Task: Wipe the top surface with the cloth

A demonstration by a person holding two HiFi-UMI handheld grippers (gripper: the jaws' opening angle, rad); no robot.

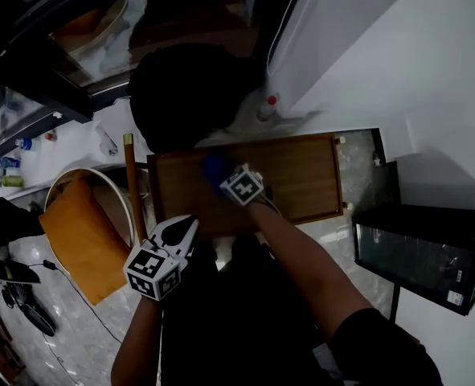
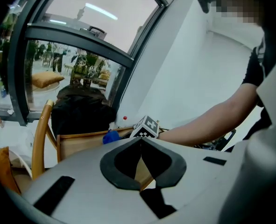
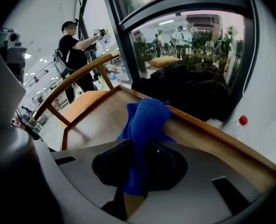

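Observation:
The wooden tabletop [image 1: 301,175] with a raised rim lies in the middle of the head view. My right gripper [image 1: 223,175] is shut on a blue cloth [image 1: 214,167] and holds it down on the top's left part. In the right gripper view the cloth [image 3: 146,120] bunches up out of the jaws over the wood [image 3: 93,122]. My left gripper [image 1: 190,225] hovers off the table's near left corner, shut with nothing in it; its tips meet in the left gripper view [image 2: 141,140], where the cloth [image 2: 111,137] shows small beyond.
A round chair with an orange cushion [image 1: 80,232] and a wooden post [image 1: 133,191] stand left of the table. A black bag [image 1: 189,87] and a red-capped bottle [image 1: 268,107] lie behind it. A black box [image 1: 422,252] sits at the right. A person [image 3: 74,45] stands far off.

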